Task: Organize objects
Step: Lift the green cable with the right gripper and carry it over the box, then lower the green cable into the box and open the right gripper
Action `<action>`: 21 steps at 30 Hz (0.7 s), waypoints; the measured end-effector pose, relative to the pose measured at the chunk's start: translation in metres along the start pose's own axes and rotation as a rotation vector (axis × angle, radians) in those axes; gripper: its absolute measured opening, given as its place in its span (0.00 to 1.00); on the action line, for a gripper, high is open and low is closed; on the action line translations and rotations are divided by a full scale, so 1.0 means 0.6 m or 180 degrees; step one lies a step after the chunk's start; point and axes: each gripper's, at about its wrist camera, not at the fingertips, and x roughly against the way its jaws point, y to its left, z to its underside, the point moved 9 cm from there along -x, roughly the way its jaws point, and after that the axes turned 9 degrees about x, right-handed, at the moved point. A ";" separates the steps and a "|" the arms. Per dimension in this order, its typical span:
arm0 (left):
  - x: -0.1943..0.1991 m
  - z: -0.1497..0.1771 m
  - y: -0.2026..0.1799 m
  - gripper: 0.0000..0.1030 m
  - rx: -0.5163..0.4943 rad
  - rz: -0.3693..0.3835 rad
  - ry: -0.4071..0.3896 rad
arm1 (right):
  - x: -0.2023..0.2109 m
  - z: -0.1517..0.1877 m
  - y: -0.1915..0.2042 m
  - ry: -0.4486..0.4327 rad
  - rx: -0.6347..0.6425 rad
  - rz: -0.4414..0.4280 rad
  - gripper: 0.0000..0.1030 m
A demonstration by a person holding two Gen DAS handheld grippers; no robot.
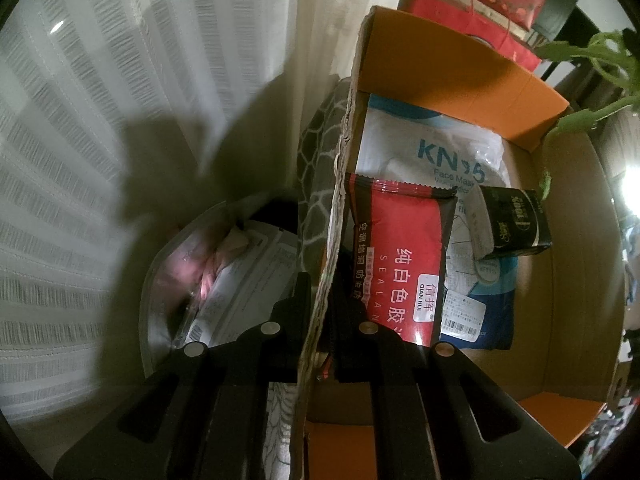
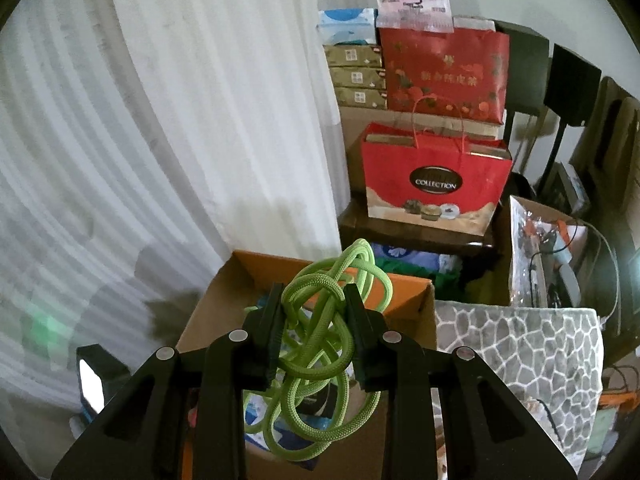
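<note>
My left gripper (image 1: 320, 304) is shut on the near wall of a cardboard box (image 1: 326, 240) with orange flaps. Inside the box lie a KN95 mask pack (image 1: 432, 152), a red sealant packet (image 1: 404, 256) and a small black tissue pack (image 1: 516, 222). My right gripper (image 2: 314, 308) is shut on a tangled green rope (image 2: 320, 344) and holds it above the same cardboard box (image 2: 408, 312), whose contents are mostly hidden behind the rope.
A white curtain (image 2: 180, 120) hangs to the left. A grey stone-pattern cushion (image 2: 520, 352) lies right of the box. Red gift bags (image 2: 436, 176) and stacked boxes stand behind. A clear zip pouch (image 1: 224, 280) lies left of the box. Plant leaves (image 1: 592, 80) hang at right.
</note>
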 end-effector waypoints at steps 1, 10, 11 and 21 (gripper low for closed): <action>0.000 0.000 -0.001 0.07 0.0000 0.0001 -0.0001 | -0.004 0.002 -0.002 0.0002 -0.0011 0.0006 0.27; -0.001 -0.002 -0.001 0.07 -0.0004 0.0001 -0.0006 | -0.070 0.035 -0.021 0.0100 -0.0066 0.0110 0.27; -0.002 -0.002 -0.002 0.07 -0.0005 0.0002 -0.0007 | -0.076 0.040 -0.023 0.0112 -0.0065 0.0111 0.27; -0.002 -0.004 -0.003 0.07 -0.0010 -0.0002 -0.0010 | -0.132 0.091 -0.030 0.0296 -0.0055 0.0136 0.28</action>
